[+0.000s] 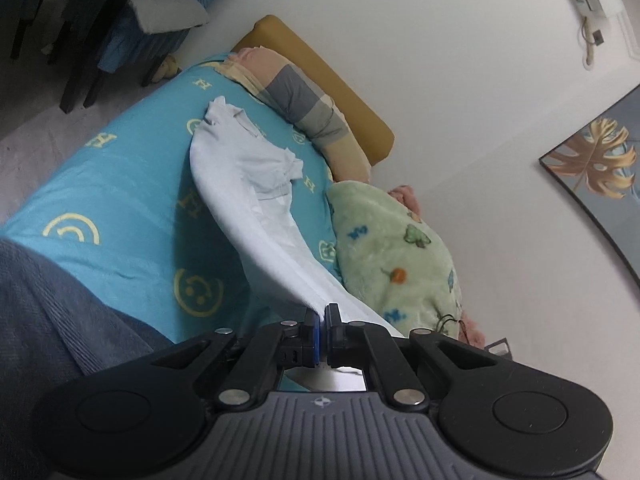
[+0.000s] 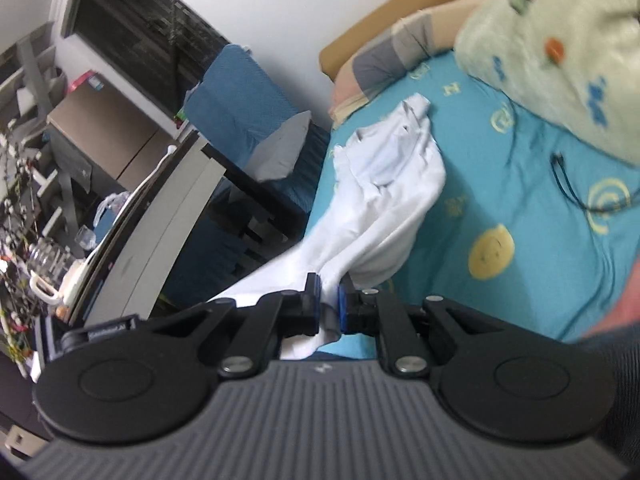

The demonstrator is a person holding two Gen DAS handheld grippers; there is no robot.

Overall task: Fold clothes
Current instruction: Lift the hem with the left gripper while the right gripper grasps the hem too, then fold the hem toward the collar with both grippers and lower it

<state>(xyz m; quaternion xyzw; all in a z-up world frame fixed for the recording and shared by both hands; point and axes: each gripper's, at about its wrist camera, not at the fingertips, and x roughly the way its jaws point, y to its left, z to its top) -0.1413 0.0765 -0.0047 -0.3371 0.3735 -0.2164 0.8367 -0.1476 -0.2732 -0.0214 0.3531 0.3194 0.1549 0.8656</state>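
A white garment (image 1: 256, 184) stretches from the turquoise bed sheet (image 1: 120, 184) up to my left gripper (image 1: 322, 314), which is shut on one edge of it. The garment's far end, with its collar, still lies on the sheet. In the right wrist view the same white garment (image 2: 392, 184) runs up from the bed to my right gripper (image 2: 329, 290), shut on a bunched edge of the cloth. Part of the fabric hangs below and behind the fingers (image 2: 313, 286).
A green fleece blanket (image 1: 392, 252) lies bunched beside the garment, with a checked pillow (image 1: 304, 100) against the yellow headboard (image 1: 320, 64). A thin black cord (image 2: 568, 184) lies on the sheet. Dark chairs (image 1: 80, 40) and a cluttered desk (image 2: 60, 184) stand off the bed's side.
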